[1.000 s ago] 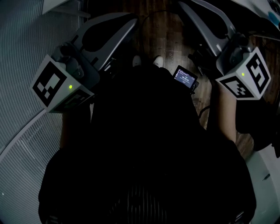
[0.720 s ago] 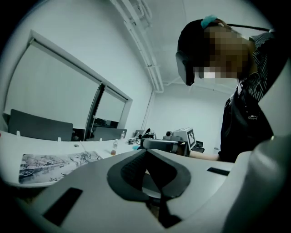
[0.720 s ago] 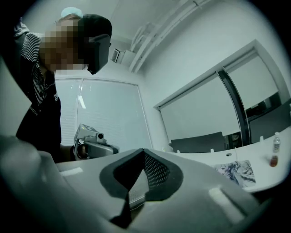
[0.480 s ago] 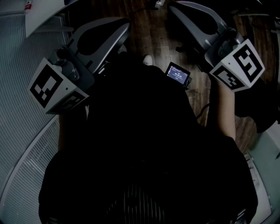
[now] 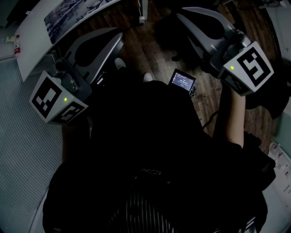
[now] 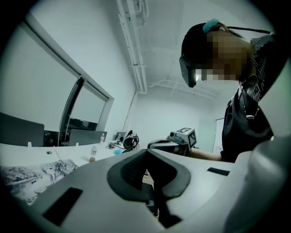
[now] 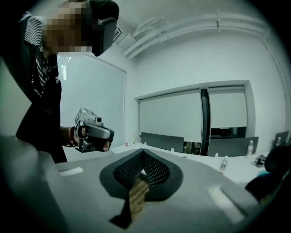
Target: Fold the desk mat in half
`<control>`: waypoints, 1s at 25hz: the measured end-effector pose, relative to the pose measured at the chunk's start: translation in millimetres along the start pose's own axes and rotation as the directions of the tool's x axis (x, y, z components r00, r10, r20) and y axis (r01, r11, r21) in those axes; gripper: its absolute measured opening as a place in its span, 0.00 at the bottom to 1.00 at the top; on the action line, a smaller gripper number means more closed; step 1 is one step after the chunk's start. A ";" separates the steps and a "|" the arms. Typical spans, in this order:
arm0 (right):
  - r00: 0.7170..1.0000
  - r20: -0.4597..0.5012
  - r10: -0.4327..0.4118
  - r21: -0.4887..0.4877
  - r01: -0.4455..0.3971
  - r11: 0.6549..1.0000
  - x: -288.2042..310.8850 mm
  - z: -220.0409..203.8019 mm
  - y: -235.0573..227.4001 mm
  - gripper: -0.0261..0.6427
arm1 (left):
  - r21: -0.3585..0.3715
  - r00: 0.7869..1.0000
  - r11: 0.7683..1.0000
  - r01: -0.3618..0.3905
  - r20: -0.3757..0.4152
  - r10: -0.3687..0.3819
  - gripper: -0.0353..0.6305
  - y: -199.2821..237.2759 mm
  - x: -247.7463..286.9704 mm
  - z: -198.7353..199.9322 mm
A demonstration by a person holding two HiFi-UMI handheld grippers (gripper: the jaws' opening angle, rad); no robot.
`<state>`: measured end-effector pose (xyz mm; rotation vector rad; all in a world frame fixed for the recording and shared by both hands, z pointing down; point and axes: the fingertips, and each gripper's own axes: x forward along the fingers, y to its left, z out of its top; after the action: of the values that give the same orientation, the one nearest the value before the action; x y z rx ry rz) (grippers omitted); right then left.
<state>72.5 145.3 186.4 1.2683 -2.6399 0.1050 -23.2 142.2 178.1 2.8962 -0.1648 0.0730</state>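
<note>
— So, how far along is the folding?

— Not begun, I judge. The desk mat [image 5: 75,13] lies flat on the white surface [image 5: 32,43] with the picture side up. In the part I can see there is no fold. One end of it runs out of the head view, so I cannot speak for the whole mat.

— And the grippers, are they near the mat?

— No, both are well apart from it. The person holds them up in front of the body, over the wooden floor [image 5: 154,45] that lies beside the mat's surface. The left gripper [image 5: 117,38] is the one closer to the mat, and the right gripper [image 5: 183,14] is on the side far from it.

— What do the fingers hold?

— Nothing. In the left gripper view the fingers [image 6: 132,168] are together with their tips touching. The mat shows only low and to the side, beyond them, and it touches neither. In the right gripper view the fingers [image 7: 157,170] are also pressed together. In the small gap near their bases one sees only floor boards, and the mat does not appear there at all.

— Then what is left to do?

— Everything, I think. The person has to come to the mat, open the fingers and take one edge, then carry it over onto the opposite edge and flatten the fold.
</note>
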 end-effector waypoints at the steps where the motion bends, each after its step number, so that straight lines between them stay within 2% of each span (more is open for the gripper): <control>1: 1.000 0.008 -0.026 0.010 0.026 1.000 -4.9 0.5 -0.1 0.04 | 0.010 1.000 1.000 0.014 0.014 -0.014 0.06 1.4 1.0 2.9; 5: 0.995 0.003 -0.096 0.045 0.095 0.994 0.4 15.3 -5.7 0.04 | 0.015 0.997 0.998 0.059 0.045 -0.060 0.06 21.8 -4.5 24.1; 8: 0.995 -0.006 -0.097 0.044 0.097 0.994 14.2 25.4 -2.5 0.04 | 0.008 0.995 0.995 0.097 0.018 -0.097 0.06 31.3 -5.6 19.9; 10: 0.994 -0.006 -0.107 0.032 0.107 0.994 -0.7 13.6 -0.4 0.05 | 0.045 0.989 0.989 0.142 -0.034 -0.141 0.06 11.4 11.1 -2.5; 12: 0.991 -0.004 -0.134 0.031 0.134 0.990 -42.9 -14.7 -1.7 0.05 | 0.078 0.983 0.981 0.179 -0.063 -0.175 0.06 -25.9 44.8 -30.3; 14: 0.990 -0.016 -0.143 0.052 0.144 0.988 -89.6 -44.7 -2.8 0.05 | 0.064 0.977 0.977 0.203 -0.071 -0.199 0.06 -63.6 79.2 -54.5; 16: 0.990 -0.035 -0.135 0.081 0.138 0.987 -112.6 -57.5 -7.4 0.05 | 0.030 0.977 0.979 0.202 -0.076 -0.199 0.06 -78.3 97.9 -63.8; 20: 0.989 -0.037 -0.140 0.115 0.144 0.983 -105.4 -56.4 -24.4 0.05 | 0.018 0.979 0.983 0.183 -0.100 -0.180 0.06 -58.8 103.9 -60.6; 25: 0.993 -0.058 -0.102 0.111 0.108 0.988 -50.9 -47.5 -23.0 0.05 | 0.007 0.988 0.991 0.135 -0.073 -0.134 0.06 -6.6 73.4 -53.7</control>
<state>128.8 177.1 221.0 1.4174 -2.5498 0.2725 48.5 153.7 233.3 2.9026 0.0446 0.1550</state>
